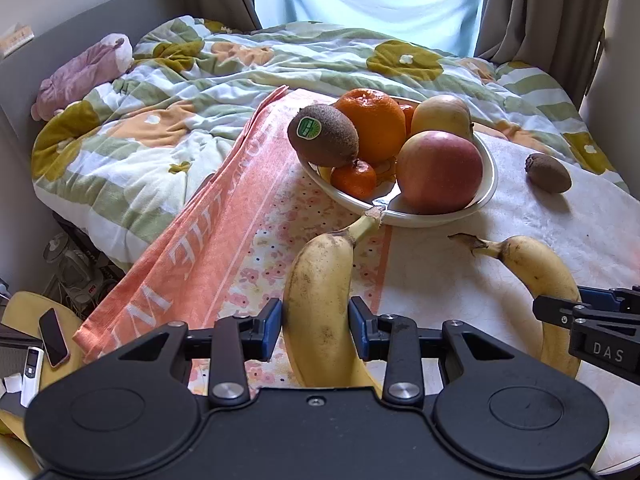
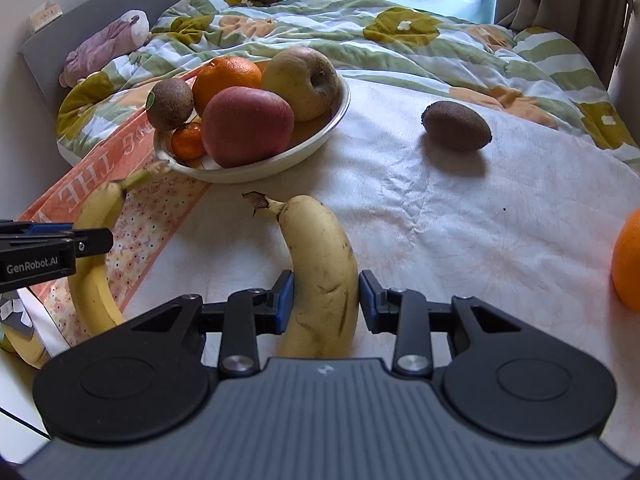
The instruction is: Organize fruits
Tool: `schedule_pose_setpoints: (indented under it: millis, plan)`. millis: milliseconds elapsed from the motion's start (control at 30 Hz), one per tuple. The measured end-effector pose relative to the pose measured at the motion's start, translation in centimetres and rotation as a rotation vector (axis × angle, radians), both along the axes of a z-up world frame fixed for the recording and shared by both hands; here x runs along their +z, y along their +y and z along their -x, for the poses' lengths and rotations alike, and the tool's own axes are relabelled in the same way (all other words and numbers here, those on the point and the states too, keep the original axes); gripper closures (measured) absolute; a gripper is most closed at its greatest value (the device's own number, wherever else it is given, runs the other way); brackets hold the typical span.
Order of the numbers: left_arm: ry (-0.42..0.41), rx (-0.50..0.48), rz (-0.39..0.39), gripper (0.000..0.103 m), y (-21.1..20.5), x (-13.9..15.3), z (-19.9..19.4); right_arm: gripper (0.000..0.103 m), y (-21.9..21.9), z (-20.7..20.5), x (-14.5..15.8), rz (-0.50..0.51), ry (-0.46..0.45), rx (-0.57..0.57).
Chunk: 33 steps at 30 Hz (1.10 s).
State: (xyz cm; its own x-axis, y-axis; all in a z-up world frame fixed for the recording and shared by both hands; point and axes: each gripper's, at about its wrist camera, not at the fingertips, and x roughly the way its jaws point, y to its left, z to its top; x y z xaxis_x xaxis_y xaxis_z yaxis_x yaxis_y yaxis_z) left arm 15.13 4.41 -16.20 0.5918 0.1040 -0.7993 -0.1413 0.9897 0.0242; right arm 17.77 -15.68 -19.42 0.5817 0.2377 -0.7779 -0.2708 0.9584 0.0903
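Left wrist view: the left hand-held gripper [image 1: 316, 330] is clamped across the body of a banana [image 1: 320, 300]. Both blue pads press the peel at mid-length. The long axis of this banana runs from the bottom centre of the frame up toward the centre, in line with the fingers. Its stem tip ends at the near rim of the white bowl [image 1: 486, 196]. The bowl therefore lies straight ahead of this gripper, along the banana's own axis.

The bowl is already crowded. It holds a kiwi [image 1: 324, 136], a large orange [image 1: 374, 124], a small mandarin [image 1: 354, 178], a red apple [image 1: 438, 170] and a yellow apple [image 1: 440, 114].

Right wrist view: the right hand-held gripper [image 2: 326, 302] stands closed around a second banana [image 2: 320, 272]. Its left pad touches the peel. At the right pad contact is hard to confirm, though no clear gap shows. The long axis of this banana runs up and slightly left, with the stem toward the centre of the frame. From here the bowl [image 2: 344, 108] lies in the upper left, off that axis.

Both bananas rest on the cloth-covered surface [image 2: 440, 240], side by side and well apart. The left gripper is judged the nearer to the bowl.

A loose kiwi [image 2: 456, 126] lies in the upper right, and a loose orange [image 2: 628, 260] sits at the right edge. Both are still outside the bowl.
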Motion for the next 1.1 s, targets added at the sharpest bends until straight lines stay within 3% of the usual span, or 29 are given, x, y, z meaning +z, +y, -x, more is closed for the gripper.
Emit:
schedule_pose_setpoints:
  millis: [300, 567, 600, 633, 733, 800, 867, 933, 1000, 1100]
  plan:
    - [-0.093, -0.018, -0.006, 0.064, 0.0, 2.8, 0.4, 0.054, -0.7, 0.4, 1.5, -0.044, -0.041, -0.014]
    - [-0.156, -0.032, -0.009, 0.064, 0.1, 4.8, -0.1, 0.062, -1.0, 0.4, 2.9, -0.052, -0.079, -0.016]
    - [-0.157, -0.034, -0.009, 0.064, 0.1, 4.9, -0.2, 0.067, -1.0, 0.3, 2.8, -0.041, -0.083, -0.018]
    - [-0.159, -0.035, -0.007, 0.064, 0.1, 5.0, -0.3, 0.086, -1.0, 0.2, 2.8, -0.033, -0.082, -0.021]
    - [-0.161, -0.046, -0.003, 0.064, -0.1, 5.3, -0.4, 0.087, -1.1, -0.7, 2.0, -0.020, -0.017, -0.013]
    - [-0.154, -0.053, -0.004, 0.064, -0.1, 5.1, -0.5, 0.084, -1.1, -0.9, 1.2, -0.008, 0.003, -0.026]
    - [-0.142, -0.060, -0.003, 0.064, -0.2, 5.0, -0.6, 0.072, -1.2, -0.7, 1.1, -0.033, -0.008, -0.024]
    - [-0.135, -0.065, 0.001, 0.064, -0.1, 4.8, -0.5, 0.013, -0.9, -0.3, 1.3, 0.005, -0.046, -0.044]
    - [-0.118, -0.067, 0.011, 0.064, 0.1, 4.5, -0.7, 0.007, -1.0, 0.3, 1.7, 0.017, -0.118, -0.060]
    - [-0.104, -0.057, 0.022, 0.064, 0.7, 3.7, -1.0, 0.011, -0.5, -0.4, 1.1, 0.046, -0.085, -0.042]
